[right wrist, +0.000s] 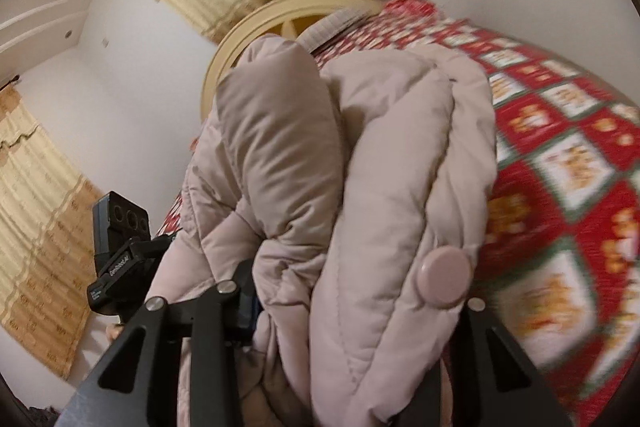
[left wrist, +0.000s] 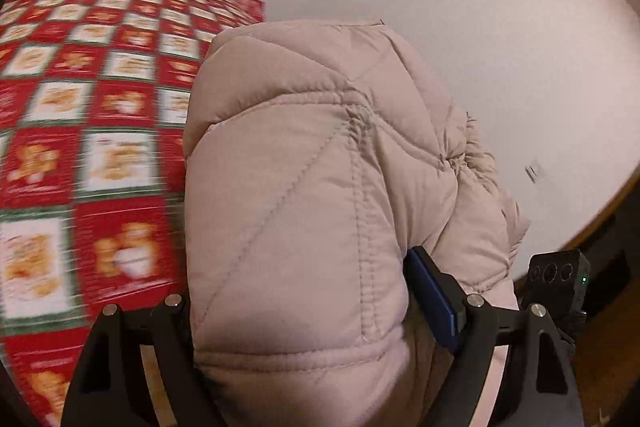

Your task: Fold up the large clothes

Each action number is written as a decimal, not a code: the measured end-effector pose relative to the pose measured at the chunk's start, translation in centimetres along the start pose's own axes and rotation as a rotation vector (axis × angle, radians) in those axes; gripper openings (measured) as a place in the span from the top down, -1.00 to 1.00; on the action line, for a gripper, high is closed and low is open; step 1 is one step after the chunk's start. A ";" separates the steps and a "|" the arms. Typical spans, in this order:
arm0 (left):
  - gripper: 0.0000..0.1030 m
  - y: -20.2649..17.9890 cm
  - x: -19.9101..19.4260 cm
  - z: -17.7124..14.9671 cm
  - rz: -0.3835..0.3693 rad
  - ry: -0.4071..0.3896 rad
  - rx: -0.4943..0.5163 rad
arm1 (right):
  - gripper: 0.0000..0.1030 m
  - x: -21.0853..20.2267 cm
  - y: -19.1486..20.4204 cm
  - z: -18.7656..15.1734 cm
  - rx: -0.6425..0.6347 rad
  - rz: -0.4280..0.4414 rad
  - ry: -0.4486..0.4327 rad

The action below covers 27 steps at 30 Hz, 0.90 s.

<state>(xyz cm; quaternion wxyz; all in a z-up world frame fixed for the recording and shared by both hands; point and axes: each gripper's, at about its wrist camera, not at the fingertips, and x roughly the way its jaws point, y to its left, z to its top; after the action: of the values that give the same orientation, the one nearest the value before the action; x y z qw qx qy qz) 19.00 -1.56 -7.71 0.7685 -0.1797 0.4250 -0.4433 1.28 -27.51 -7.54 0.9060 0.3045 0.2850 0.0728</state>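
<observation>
In the left wrist view, the left gripper [left wrist: 304, 327] is clamped on a thick, puffy fold of the beige quilted jacket [left wrist: 320, 187], its jaws standing wide around the padding. The jacket is lifted clear above the red checked bedspread [left wrist: 88, 115]. The bulk is slippery and springy, so in my judgement it could squeeze out of the blue pad [left wrist: 432, 299] if the hand swings fast.

In the right wrist view, the right gripper [right wrist: 352, 311] is clamped on bunched layers of the jacket [right wrist: 380, 155] near a large round button [right wrist: 443, 279]. The layers look uneven; one could slide free, and the fold would fall open over the bedspread [right wrist: 560, 167].
</observation>
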 end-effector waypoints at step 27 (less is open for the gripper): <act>-0.81 -10.3 22.1 2.2 0.236 0.216 0.237 | 0.16 -6.7 -17.6 2.6 0.270 -0.257 -0.156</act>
<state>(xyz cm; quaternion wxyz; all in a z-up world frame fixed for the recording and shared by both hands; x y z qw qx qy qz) 20.79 -25.76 -10.66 0.7808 0.0119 0.4681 -0.4137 -3.57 -45.04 -13.12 0.8781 0.3889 0.2576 -0.1063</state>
